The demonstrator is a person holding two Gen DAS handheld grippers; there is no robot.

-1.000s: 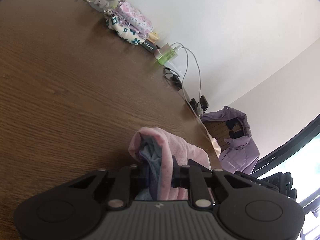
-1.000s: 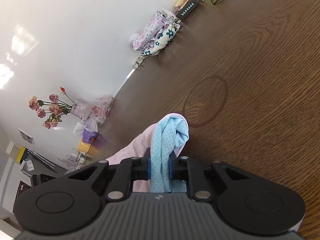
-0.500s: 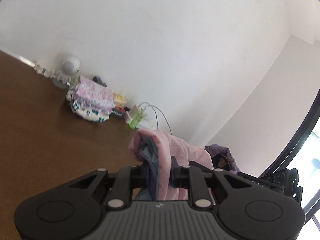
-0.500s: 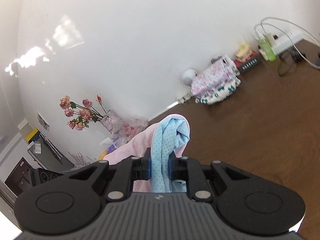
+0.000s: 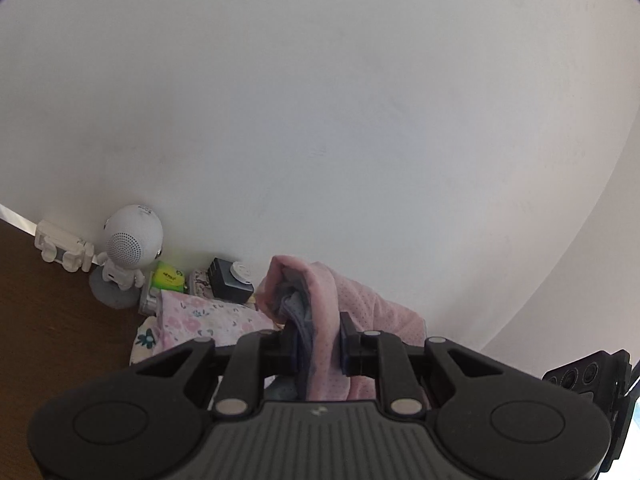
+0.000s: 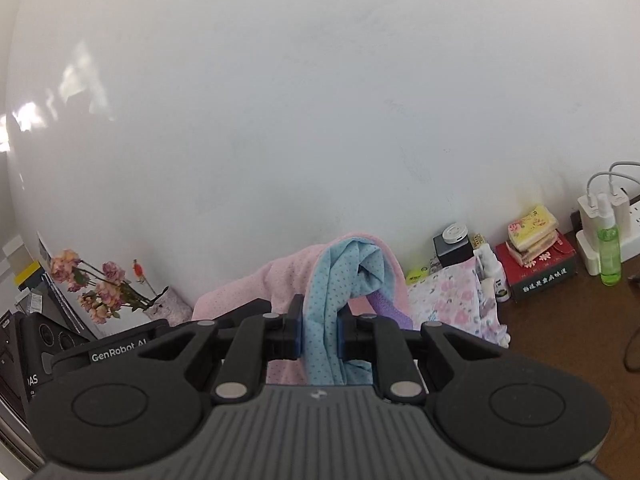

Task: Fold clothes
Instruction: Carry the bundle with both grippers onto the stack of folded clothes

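The pink and blue dotted garment (image 6: 340,280) hangs in the air in front of the white wall (image 6: 320,100), gripped at two spots: the left gripper (image 5: 319,344) has its jaws clenched on a bunched pink edge with grey-blue lining, and the right gripper (image 6: 319,338) has its jaws clenched on a blue fold with a strip of purple showing beside it. Judging by this, the fold is at an early stage: the garment is raised and not yet laid flat, so spreading it and making the folds all seem left to do. Behind the garment, by the wall, lies a floral folded pile (image 6: 452,296), perhaps clothes already done. Most of the garment is hidden below the gripper bodies, so its shape and kind cannot be told. Only edges of the desk (image 6: 568,328) show.
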